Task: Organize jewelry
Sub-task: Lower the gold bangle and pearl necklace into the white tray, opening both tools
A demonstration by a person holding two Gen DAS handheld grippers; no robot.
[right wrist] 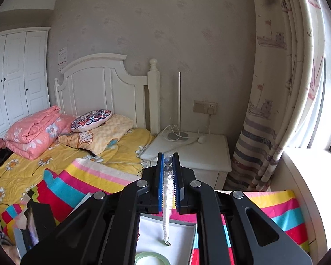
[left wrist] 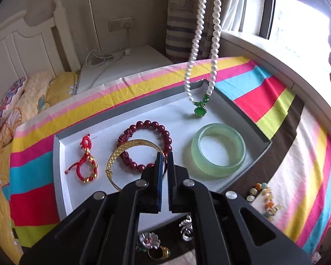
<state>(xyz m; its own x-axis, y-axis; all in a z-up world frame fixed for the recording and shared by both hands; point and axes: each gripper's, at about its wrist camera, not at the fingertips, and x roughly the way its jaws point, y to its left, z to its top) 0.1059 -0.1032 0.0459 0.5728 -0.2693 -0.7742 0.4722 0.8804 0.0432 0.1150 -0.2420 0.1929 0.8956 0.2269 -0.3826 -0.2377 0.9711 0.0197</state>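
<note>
One pearl necklace (left wrist: 214, 44) pinched in right gripper (right wrist: 168, 165) over tray (left wrist: 59, 154) far corner (left gripper (left wrist: 164, 161) nearly closed, empty); swinging pendant may miss.

A white nightstand (right wrist: 200, 152) stands between the white headboard (right wrist: 103, 86) and the patterned curtain (right wrist: 273, 101), under a beige wall (right wrist: 165, 33), with a bright window (left wrist: 298, 33) beyond the curtain.

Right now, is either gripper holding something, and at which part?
The right gripper pinches the pearl necklace by its bead strand; the green pendant hangs over the tray. The left gripper holds nothing.
</note>
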